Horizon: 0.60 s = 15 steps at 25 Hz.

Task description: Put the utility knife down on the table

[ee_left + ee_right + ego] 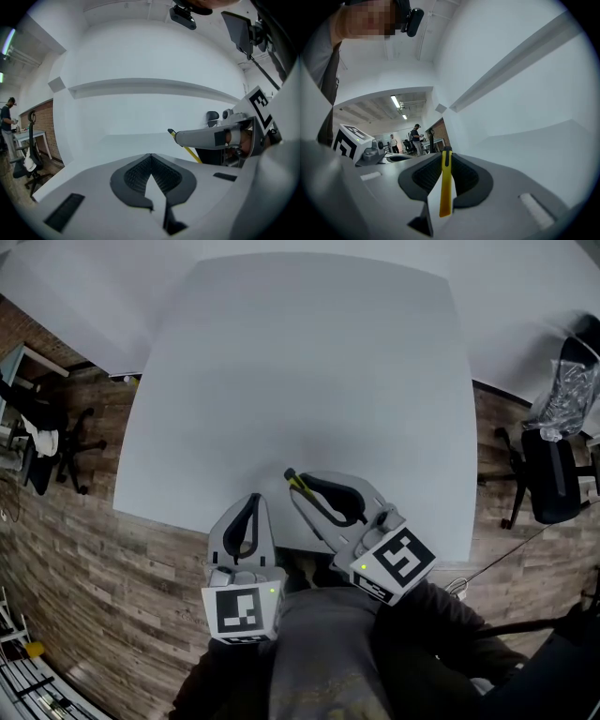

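White tabletop (300, 381) spreads broad and bare-surfaced away from me, and its near edge runs just under both of my tongs. Wooden floor (84, 559) shows past that edge and past the tabletop's left side, with an office chair (56, 442) standing well off the left side.

My left tongs (251, 502) point straight out over the tabletop's near edge, pressed together at the tips with nothing between them. My right tongs (302, 486) sit just beside them, angled inward toward the tabletop's middle.

Those right tongs are clamped on the yellow utility knife (446, 185), which stands on edge between the pads. It runs lengthwise along them, and its dark tip pokes just past their ends, over the tabletop near the front edge. I cannot tell whether it touches the surface.
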### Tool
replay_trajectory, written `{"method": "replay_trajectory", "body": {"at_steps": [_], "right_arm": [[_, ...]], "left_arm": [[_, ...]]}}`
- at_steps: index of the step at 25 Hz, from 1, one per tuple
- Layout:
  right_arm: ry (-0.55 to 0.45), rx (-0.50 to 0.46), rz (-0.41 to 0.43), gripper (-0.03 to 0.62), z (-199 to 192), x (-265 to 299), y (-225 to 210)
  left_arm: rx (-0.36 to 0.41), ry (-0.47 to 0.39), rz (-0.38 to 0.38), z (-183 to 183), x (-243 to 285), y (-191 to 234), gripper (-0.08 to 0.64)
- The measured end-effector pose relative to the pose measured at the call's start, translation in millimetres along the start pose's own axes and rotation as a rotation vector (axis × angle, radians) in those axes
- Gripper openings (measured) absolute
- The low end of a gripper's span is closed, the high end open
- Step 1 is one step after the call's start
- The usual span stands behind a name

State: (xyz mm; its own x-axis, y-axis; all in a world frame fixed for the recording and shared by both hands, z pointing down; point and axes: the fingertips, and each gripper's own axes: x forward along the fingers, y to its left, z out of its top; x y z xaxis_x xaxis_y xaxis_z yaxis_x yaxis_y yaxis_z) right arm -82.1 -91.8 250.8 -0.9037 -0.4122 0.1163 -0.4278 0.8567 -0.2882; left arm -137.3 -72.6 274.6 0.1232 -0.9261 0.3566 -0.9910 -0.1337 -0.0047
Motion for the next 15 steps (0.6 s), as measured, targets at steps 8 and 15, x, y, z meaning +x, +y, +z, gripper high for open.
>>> {"method": "replay_trajectory", "body": {"at_steps": [8, 15], "right_arm": [[0.013, -0.004, -0.057, 0.063, -3.3, 28.7, -22.3], [0.030, 0.006, -0.133, 0.063, 3.2, 67.5, -47.2]], "left_arm": [[-0.027, -0.019, -0.034, -0.1, 35.4, 26.6, 0.002], [-0.026, -0.003, -0.117, 7.6, 72.4, 55.1, 0.003]]}}
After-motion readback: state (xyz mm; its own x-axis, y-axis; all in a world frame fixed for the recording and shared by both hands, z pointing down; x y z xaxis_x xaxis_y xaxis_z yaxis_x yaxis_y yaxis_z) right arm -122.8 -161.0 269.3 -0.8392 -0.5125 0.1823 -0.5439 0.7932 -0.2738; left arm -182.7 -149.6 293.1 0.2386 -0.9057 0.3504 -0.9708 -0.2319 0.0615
